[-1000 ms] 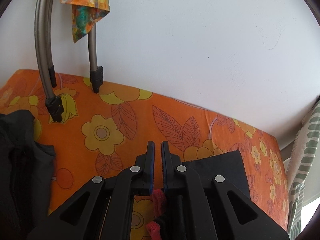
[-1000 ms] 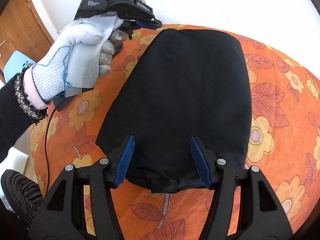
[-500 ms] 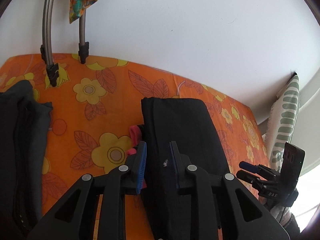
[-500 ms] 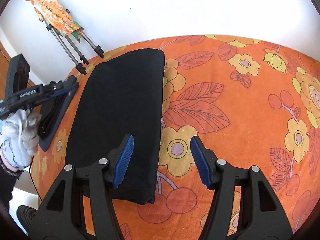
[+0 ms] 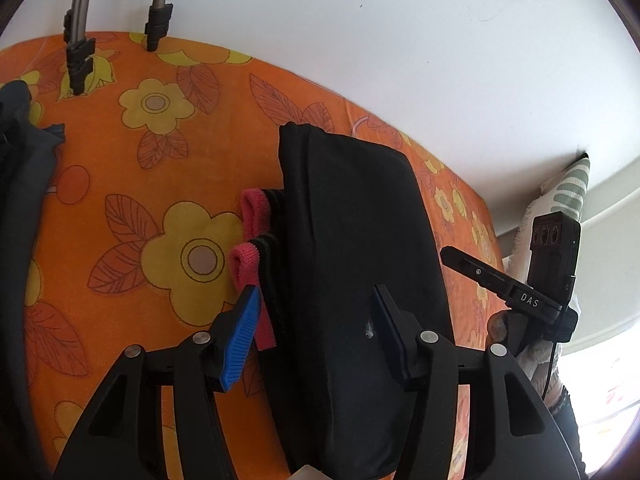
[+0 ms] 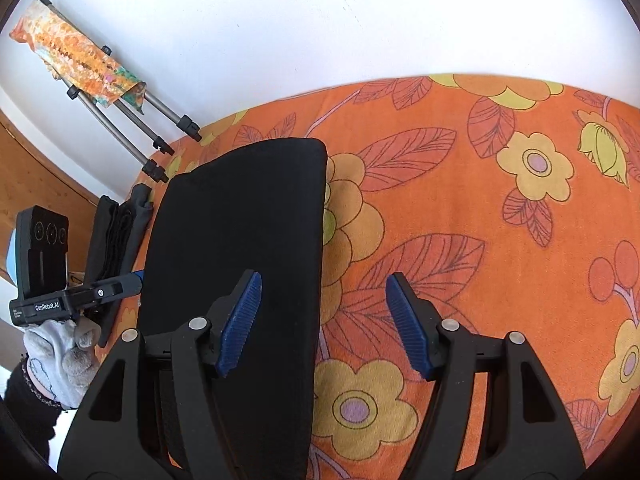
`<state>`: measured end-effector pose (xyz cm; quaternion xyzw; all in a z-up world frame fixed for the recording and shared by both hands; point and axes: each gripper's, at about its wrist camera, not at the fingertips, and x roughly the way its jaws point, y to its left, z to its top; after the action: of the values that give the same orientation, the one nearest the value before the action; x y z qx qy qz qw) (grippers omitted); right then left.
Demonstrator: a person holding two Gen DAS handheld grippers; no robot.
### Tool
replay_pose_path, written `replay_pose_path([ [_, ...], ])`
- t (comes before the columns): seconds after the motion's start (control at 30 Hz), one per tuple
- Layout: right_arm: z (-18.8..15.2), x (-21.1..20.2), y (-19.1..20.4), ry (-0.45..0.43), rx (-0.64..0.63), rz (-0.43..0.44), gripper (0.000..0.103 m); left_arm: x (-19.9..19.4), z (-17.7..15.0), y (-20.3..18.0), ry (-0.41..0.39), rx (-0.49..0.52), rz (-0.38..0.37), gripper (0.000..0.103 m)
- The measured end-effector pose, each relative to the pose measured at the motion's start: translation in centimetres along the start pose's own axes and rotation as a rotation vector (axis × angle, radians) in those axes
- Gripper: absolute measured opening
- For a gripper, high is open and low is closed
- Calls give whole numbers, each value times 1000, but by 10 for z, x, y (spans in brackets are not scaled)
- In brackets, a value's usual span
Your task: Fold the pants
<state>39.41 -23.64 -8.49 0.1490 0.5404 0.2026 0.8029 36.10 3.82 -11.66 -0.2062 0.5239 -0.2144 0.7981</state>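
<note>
From my left wrist view, the folded black pants lie down the middle of the frame on the orange flowered cover, running from the centre to the lower edge. My left gripper has just been opening; its jaws now stand at a medium spread, straddling the near left part of the pants, with the pads not pressing the cloth. Two pink loops stick out from the pants' left edge, just above the blue left pad. At the left edge of the frame sits a dark grey garment, and in the upper left the tripod legs stand on the cover. At the right edge I see the right gripper in a gloved hand.

In the right wrist view, the pants fill the centre-left of the frame. My right gripper is fairly wide with nothing clamped: the left pad is over the pants' right edge, the right pad over bare cover. I cannot tell whether the left pad touches the fabric. The gloved left hand holds its gripper at lower left.
</note>
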Motion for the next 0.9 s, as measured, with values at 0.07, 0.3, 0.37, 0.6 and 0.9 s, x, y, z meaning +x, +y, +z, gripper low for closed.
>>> replay_pose_path([
  [0.07, 5, 7, 0, 14, -2, -4, 68, 4, 2, 2, -1, -7, 2, 56],
  [0.3, 13, 28, 2, 54, -1, 43, 68, 0, -2, 8, -26, -27, 89, 65],
  [0.37, 14, 30, 5, 57, -17, 47, 68, 0, 0, 14, -18, -48, 69, 65],
  [0.6, 16, 36, 8, 74, -34, 66, 68, 7, 3, 15, 17, -53, 36, 65],
  [0.9, 17, 45, 15, 91, -43, 130, 60, 23, 8, -1, 3, -46, 14, 64],
])
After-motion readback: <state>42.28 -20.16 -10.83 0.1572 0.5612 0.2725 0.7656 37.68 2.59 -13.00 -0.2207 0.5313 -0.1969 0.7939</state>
